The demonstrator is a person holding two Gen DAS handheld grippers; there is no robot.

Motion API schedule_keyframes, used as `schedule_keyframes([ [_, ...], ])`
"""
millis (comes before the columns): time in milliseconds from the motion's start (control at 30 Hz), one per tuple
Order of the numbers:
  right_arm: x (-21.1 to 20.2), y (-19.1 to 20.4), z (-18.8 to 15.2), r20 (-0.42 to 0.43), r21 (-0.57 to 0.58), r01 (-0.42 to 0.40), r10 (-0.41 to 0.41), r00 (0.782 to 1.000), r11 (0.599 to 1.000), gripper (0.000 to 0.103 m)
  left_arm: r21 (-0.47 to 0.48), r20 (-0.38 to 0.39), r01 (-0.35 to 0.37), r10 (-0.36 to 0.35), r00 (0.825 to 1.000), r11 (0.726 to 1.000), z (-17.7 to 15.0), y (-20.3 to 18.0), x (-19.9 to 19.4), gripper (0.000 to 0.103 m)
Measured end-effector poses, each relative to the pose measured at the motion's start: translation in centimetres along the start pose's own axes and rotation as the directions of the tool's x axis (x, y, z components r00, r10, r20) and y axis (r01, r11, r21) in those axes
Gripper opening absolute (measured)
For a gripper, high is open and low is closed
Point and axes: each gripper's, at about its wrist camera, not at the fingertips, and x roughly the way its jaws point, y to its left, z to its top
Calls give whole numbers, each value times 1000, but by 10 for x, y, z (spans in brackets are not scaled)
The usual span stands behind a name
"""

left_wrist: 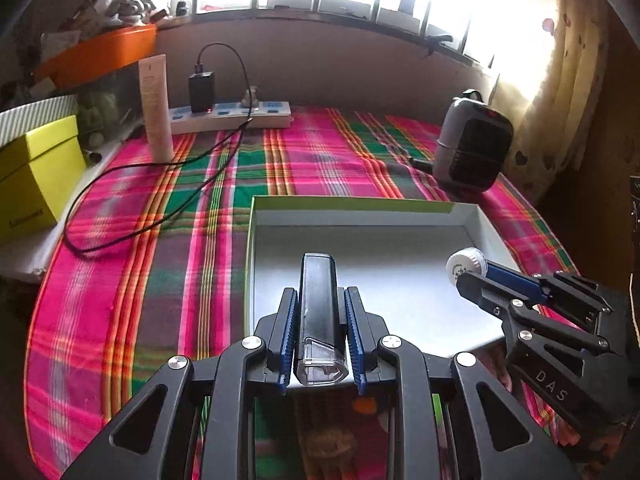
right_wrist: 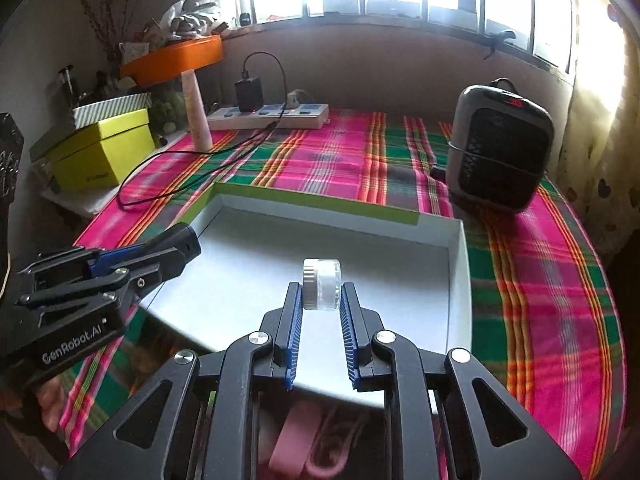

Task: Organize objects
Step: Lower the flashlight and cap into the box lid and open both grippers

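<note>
Plaid cloth [left_wrist: 328,152] in pink, green and orange covers the table, and on it lies a shallow white cardboard box lid with a lime-green outer edge [left_wrist: 360,210], open side up. In the left wrist view the left gripper [left_wrist: 322,304] is clamped on a slim black device with a clear plastic end [left_wrist: 318,308], its blue-ridged pads pressing both long sides; the device points toward twelve o'clock above the lid's near-left part. At three o'clock from it the right gripper [left_wrist: 474,270] enters, closed on a small round jar with a white ribbed cap [left_wrist: 466,266], held above the lid's right part. The right wrist view shows that jar [right_wrist: 322,285] lying on its side between the pads, cap toward nine o'clock, clear body toward three. Beyond the lid, at eleven o'clock, a white power strip [left_wrist: 240,116] carries a black charger [left_wrist: 201,90] whose black cable [left_wrist: 132,200] loops over the cloth; a tall cream tube [left_wrist: 156,110] stands just beside the strip. At two o'clock sits a grey and black fan heater [left_wrist: 472,146]. A lime-green box [left_wrist: 36,176] rests off the cloth at nine o'clock.
</note>
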Motion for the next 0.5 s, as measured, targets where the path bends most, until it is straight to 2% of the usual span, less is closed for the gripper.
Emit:
schedule_keyframes([
  [500, 50, -11, 30, -88, 9, -13, 14, 996, 1000, 20, 1, -45, -5, 6, 999, 1000, 28, 1, 44, 21],
])
